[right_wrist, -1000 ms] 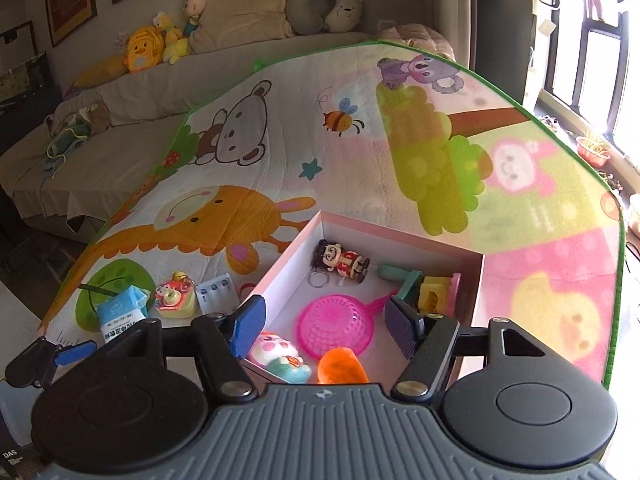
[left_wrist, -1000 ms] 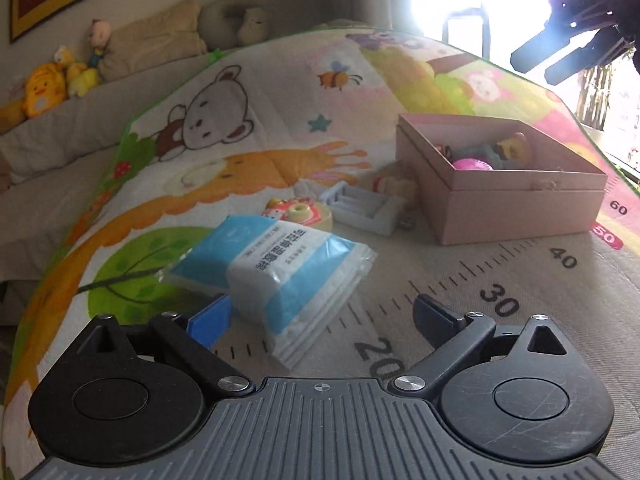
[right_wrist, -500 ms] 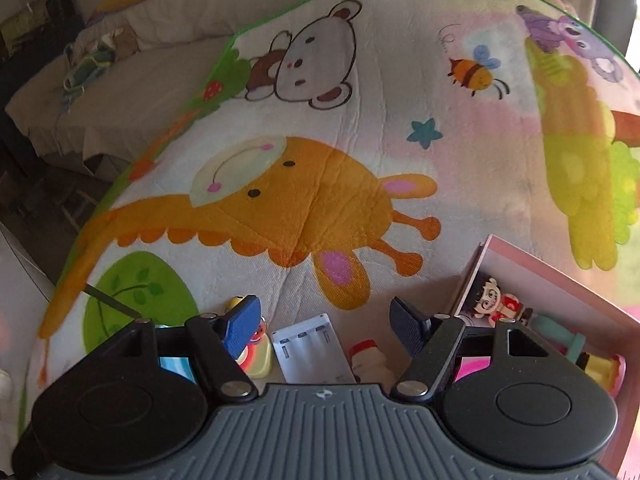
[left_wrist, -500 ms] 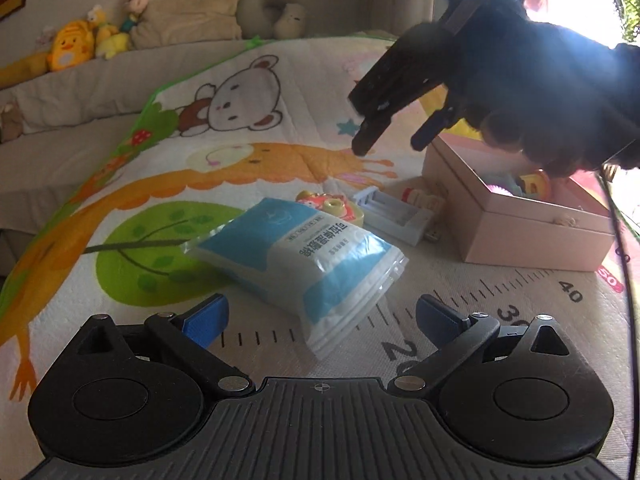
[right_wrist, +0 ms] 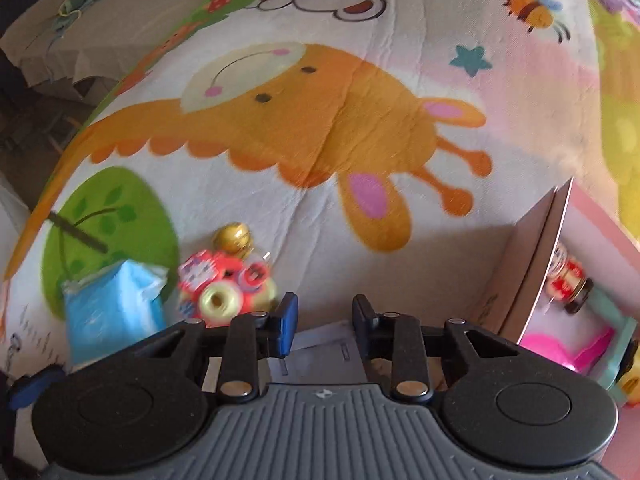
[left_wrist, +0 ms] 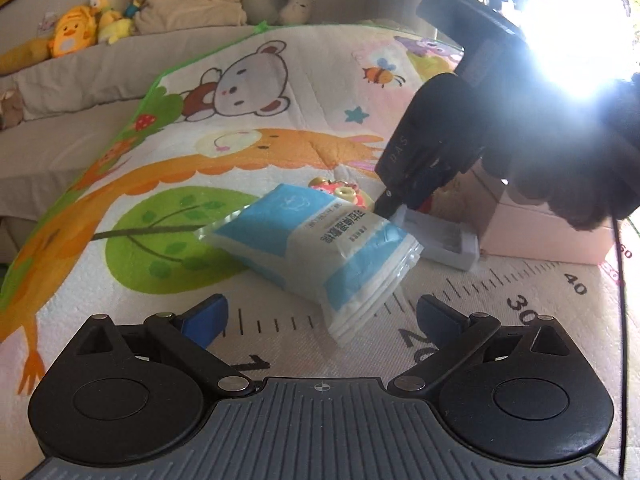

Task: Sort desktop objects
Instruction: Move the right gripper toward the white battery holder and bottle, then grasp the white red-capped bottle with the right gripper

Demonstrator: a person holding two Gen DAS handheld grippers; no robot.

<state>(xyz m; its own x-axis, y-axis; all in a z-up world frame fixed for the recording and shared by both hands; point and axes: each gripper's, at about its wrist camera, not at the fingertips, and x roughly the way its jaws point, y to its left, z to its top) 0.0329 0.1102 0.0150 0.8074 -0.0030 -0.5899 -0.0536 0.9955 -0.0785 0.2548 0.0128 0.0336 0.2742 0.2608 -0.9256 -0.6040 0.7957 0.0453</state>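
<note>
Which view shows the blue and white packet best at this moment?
The left wrist view. There the packet lies whole on the mat, sharp, its printed label readable, just ahead of the open left gripper. The right wrist view shows only its blurred blue end at the lower left.

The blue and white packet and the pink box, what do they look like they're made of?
Blue and white packet: soft glossy plastic film, judging by wrinkles, shine and a clear sealed edge. Pink box: probably matte cardboard; its walls are flat, thin and dull.
</note>
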